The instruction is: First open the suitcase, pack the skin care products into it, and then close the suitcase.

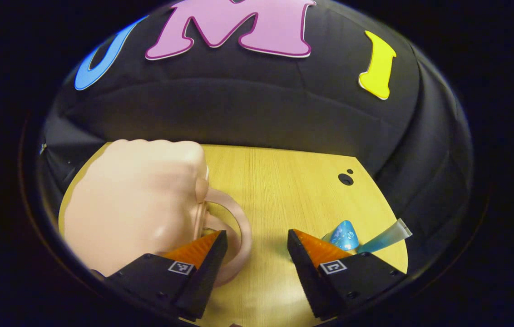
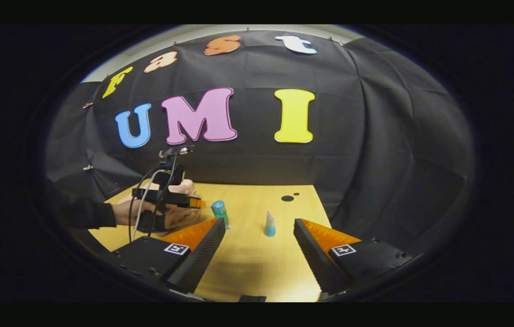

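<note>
Left gripper view
Left gripper: jaws wide apart, nothing held.
Suitcase: pink, closed, on the surface left of the gripper (handle just beside the left finger).
Bottle, tube: behind the right finger.

Right gripper view
Right gripper: jaws wide apart, nothing held.
Bottle, tube: upright, apart, beyond the fingers.
Left gripper: over the suitcase, left side.
</note>
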Demonstrator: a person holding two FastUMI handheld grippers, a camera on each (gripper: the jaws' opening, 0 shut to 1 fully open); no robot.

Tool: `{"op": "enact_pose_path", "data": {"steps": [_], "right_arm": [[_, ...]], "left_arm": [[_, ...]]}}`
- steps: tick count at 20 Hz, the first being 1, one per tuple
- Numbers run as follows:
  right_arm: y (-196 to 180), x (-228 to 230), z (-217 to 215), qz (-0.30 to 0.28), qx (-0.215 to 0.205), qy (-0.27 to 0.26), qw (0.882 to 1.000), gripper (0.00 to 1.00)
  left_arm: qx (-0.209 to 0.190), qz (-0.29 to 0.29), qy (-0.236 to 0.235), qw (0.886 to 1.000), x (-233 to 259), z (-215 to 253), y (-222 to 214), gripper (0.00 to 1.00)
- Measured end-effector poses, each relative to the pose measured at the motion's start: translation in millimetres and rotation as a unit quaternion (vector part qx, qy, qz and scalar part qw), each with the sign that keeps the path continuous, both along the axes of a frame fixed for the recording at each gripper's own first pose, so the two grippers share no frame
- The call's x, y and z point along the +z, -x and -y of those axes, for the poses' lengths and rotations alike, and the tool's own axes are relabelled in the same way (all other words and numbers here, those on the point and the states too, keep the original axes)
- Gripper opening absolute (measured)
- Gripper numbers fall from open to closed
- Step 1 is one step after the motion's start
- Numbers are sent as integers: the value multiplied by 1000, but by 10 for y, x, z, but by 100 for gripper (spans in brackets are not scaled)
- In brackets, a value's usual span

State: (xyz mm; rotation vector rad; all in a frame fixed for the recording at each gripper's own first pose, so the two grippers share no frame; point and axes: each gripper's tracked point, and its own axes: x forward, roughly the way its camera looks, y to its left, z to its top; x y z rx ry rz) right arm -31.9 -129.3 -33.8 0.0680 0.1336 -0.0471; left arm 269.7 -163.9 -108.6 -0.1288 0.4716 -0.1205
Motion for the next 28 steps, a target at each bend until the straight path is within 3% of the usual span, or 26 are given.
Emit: {"op": "enact_pose_path", "data": {"steps": [4,6,8,9,12,15,18,20,21,22,24,25,26,28], "right_arm": [[-38,-79,121,-4,11,9,1000,97],[-43,-60,185,-2,8,9,1000,97],[-53,-91,230,-2,5,7,1000,97],[-65,-108,249,-6,3,5,1000,97],[-103,-140,261,-9,-1,3,1000,96],[-188,-136,115,-7,27,13,1000,96],[-254,-21,-17,4,55,20,998,97],[-290,34,-132,10,68,17,997,96],[-308,46,-211,10,75,17,997,92],[-323,32,-290,9,81,18,996,92],[-351,6,-453,4,94,20,995,96],[-370,6,-523,3,97,21,995,92],[-387,22,-592,3,98,21,995,96],[-422,46,-727,1,98,31,995,96]], "left_arm": [[46,-48,-47,997,-306,-150,-231,81],[34,-73,-52,995,-423,-138,-272,67],[35,-95,-45,994,-497,-170,-269,44],[26,-99,-41,994,-499,-145,-260,27],[3,-99,-63,993,-321,-111,-209,24],[-2,-79,-108,991,61,-189,-108,17],[2,-73,-79,994,593,-448,110,15],[9,-51,-78,996,1033,-758,265,12],[13,-39,-87,995,1265,-939,336,15],[19,-28,-101,994,1491,-1189,387,11],[39,-9,-139,989,1898,-1797,476,14],[49,-6,-164,985,2008,-2096,532,13],[56,-4,-188,981,2089,-2385,572,13],[63,-10,-213,975,2165,-2896,625,13]]}}
